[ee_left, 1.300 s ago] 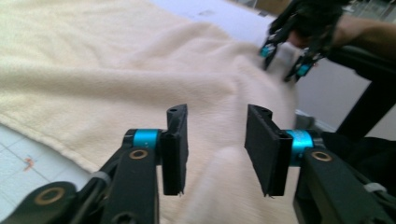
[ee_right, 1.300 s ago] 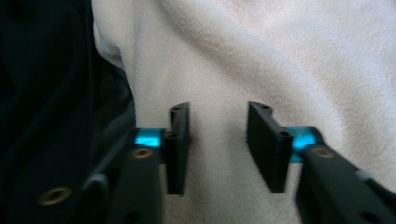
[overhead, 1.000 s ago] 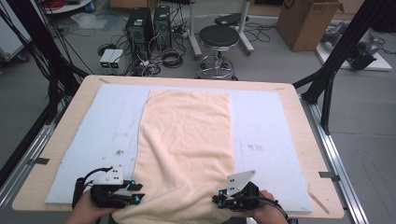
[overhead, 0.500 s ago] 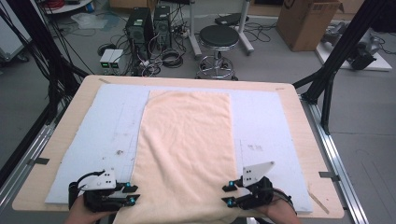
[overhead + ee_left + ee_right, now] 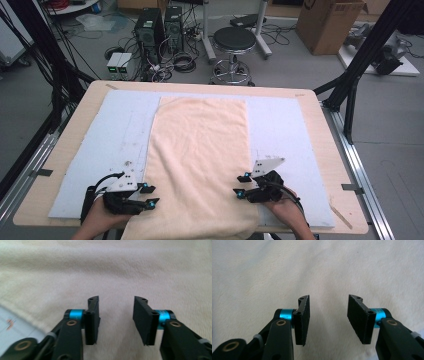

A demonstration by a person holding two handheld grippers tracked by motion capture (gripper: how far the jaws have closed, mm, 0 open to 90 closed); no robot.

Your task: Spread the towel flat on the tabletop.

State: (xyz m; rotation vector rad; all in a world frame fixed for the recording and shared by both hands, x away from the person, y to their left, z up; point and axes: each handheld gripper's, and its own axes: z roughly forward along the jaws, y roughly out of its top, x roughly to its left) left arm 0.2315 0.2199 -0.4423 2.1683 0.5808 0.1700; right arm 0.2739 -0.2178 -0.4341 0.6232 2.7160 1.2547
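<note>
Wooden table carries a pale blue mat — peach towel spread flat atop

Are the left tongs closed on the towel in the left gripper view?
No, the left tongs stand open above the peach towel, with bare cloth visible between the two jaws.

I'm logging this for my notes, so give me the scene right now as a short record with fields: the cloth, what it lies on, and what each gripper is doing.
cloth: peach towel, spread flat lengthwise, near end hanging over the table's front edge
under it: pale blue mat on a wooden table
left gripper: jaws open, at the towel's left edge near the front, nothing held
right gripper: jaws open, at the towel's right edge near the front, nothing held
behind the table: black stool, cardboard box
</note>
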